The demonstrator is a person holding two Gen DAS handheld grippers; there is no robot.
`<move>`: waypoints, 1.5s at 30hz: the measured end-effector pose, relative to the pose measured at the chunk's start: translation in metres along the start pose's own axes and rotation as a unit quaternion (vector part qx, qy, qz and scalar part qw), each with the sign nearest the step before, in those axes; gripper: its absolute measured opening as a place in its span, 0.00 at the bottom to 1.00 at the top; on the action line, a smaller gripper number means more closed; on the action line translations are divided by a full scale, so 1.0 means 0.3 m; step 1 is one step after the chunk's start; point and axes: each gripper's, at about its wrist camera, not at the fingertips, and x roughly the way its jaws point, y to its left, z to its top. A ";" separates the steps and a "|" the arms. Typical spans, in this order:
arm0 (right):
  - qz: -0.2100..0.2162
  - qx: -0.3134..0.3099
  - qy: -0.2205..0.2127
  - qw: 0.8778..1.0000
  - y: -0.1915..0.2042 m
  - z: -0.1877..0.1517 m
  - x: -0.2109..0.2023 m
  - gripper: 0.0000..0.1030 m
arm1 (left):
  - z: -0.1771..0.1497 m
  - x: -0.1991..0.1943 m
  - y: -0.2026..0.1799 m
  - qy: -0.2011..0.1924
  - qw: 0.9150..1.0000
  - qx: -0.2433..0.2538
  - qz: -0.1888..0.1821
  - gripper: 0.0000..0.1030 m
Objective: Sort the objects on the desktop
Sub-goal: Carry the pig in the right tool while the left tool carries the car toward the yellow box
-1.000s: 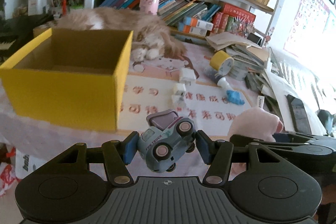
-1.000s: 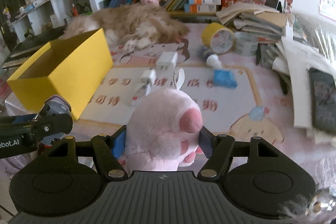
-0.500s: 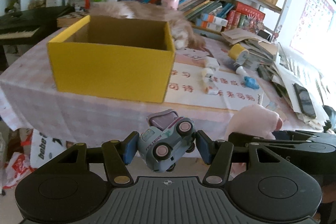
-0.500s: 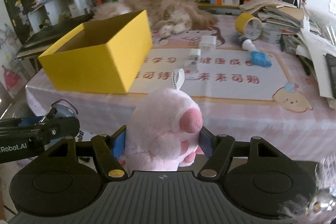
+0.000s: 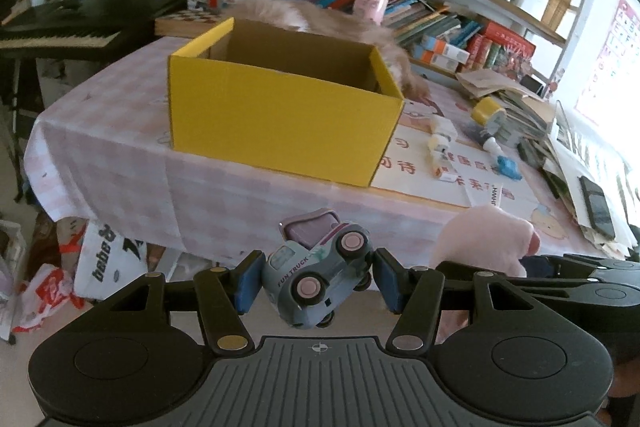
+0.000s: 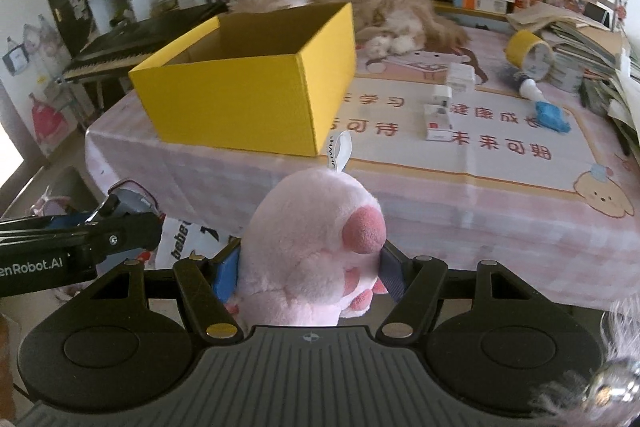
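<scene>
The left gripper [image 5: 315, 283] is clamped on a small grey-blue plastic toy truck with pink wheels [image 5: 316, 277]; its two blue pads press on the truck from both sides, and the truck is tilted with its wheels toward the camera. The right gripper [image 6: 308, 267] is clamped on a soft pink plush paw with a darker pink pad [image 6: 312, 251], and a white fabric label loop [image 6: 339, 151] stands up from the top of the plush. Both grippers are held in the air in front of the table edge, below the level of the tabletop, so both toys are off the table. In the left wrist view the plush paw appears just to the right of the truck, and in the right wrist view the left gripper shows at the left border. On the table, which is covered with a pink checked tablecloth [image 5: 120, 131], an open yellow cardboard box [image 5: 280, 119] stands near the front edge; as far as the inside shows, nothing is in it. Behind the box a fluffy beige cat [image 6: 400, 11] is lying. To the right of the box, on a printed desk mat [image 6: 500, 155], are small white chargers [image 6: 440, 103], a blue toy [image 6: 552, 115], a white glue bottle [image 6: 530, 89] and a roll of yellow tape [image 6: 528, 53]. Stacked papers [image 5: 520, 99] and a dark phone [image 5: 596, 201] lie at the right side.
</scene>
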 end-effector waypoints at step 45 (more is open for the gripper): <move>0.052 -0.087 0.009 0.995 0.136 0.117 0.088 0.64 | 0.072 0.000 0.100 -0.021 0.999 -0.024 0.037 0.56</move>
